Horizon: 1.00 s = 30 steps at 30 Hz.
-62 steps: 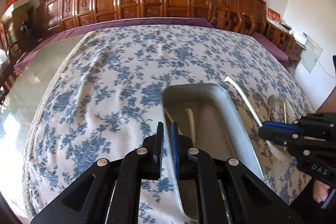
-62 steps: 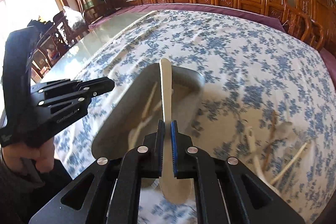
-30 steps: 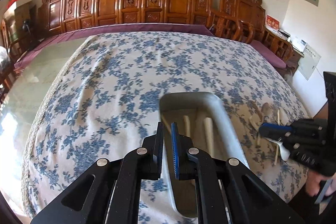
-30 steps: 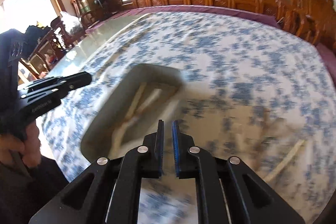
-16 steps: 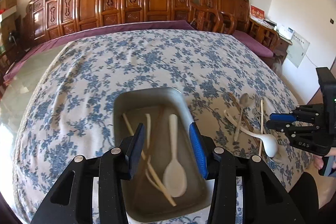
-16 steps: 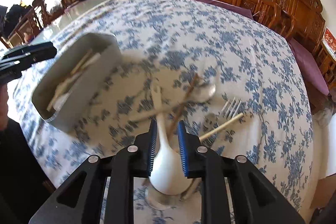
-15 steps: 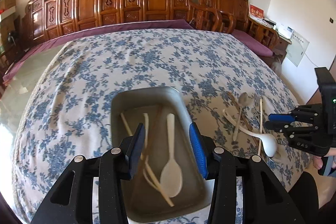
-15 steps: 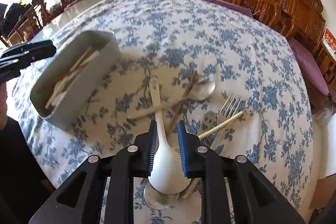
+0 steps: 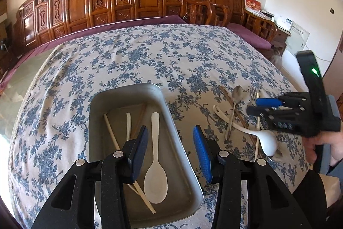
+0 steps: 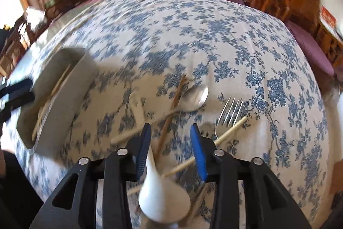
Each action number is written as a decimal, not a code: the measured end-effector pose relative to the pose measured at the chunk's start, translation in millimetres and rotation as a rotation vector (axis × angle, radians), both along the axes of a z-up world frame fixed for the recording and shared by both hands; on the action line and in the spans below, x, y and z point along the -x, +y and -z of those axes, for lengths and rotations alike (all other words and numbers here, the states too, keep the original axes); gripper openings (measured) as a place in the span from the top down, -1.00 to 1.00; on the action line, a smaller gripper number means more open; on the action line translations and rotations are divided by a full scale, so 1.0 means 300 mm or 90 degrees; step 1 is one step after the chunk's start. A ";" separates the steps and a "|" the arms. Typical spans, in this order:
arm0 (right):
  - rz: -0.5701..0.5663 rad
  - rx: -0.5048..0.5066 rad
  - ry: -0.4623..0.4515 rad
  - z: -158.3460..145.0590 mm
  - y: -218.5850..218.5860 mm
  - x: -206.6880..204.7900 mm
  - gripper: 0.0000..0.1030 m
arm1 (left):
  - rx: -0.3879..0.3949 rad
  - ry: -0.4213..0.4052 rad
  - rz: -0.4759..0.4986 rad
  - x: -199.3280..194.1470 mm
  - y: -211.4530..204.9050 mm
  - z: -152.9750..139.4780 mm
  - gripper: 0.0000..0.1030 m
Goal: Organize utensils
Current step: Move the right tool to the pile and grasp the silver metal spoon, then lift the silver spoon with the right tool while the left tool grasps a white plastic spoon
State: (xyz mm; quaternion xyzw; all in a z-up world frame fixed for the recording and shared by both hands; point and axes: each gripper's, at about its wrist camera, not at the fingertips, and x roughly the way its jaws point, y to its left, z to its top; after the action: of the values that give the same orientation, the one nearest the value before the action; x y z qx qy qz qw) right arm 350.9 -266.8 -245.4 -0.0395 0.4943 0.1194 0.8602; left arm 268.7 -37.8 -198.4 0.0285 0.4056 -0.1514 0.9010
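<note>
1 white ladle (image 10: pixel 164 201), light, stiff and glossy-slick, lies on the tablecloth (image 10: pixel 193 40) beside the tray (image 9: pixel 182 156); my right gripper (image 10: pixel 170 149), jaws opening, should pinch its narrow handle; left gripper (image 9: pixel 170 150) gapes empty.

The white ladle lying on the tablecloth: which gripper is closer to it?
Right. The right gripper straddles the white ladle, its jaws opening; the left gripper hangs over the metal tray beside it.

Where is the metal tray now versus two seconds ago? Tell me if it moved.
Cannot tell: the metal tray sits differently in both views, but the cameras themselves moved, and the cloth offers no clear landmark.
</note>
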 end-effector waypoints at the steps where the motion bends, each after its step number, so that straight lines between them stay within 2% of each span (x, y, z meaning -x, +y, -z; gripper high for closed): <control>1: 0.020 -0.012 0.003 0.005 -0.003 -0.019 0.20 | 0.000 0.000 0.000 0.000 -0.002 0.000 0.20; 6: 0.093 -0.046 0.033 0.050 0.008 -0.086 0.20 | 0.002 0.001 -0.001 -0.002 0.000 -0.002 0.20; 12: 0.125 -0.025 0.053 0.104 0.046 -0.112 0.33 | 0.009 0.000 0.000 -0.003 0.013 -0.009 0.20; 14: 0.129 -0.019 0.051 0.110 0.048 -0.114 0.39 | 0.011 -0.002 0.000 -0.001 0.016 -0.012 0.20; 17: 0.136 -0.014 0.049 0.115 0.038 -0.113 0.71 | 0.012 -0.004 0.001 -0.001 0.019 -0.016 0.20; 19: 0.139 -0.026 0.052 0.115 0.025 -0.114 0.82 | 0.012 -0.005 0.002 -0.001 0.021 -0.018 0.20; 23: 0.150 -0.054 0.060 0.114 0.003 -0.114 0.86 | 0.010 -0.006 0.003 0.001 0.019 -0.017 0.20; 30: 0.128 -0.056 0.049 0.094 0.014 -0.103 0.93 | 0.005 -0.006 0.004 0.002 0.011 -0.017 0.20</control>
State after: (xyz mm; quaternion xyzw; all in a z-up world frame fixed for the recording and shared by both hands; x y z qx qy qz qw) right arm 381.9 -262.8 -273.5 0.0524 0.5230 0.0554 0.8489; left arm 268.1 -34.6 -193.2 0.0269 0.4009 -0.1556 0.9024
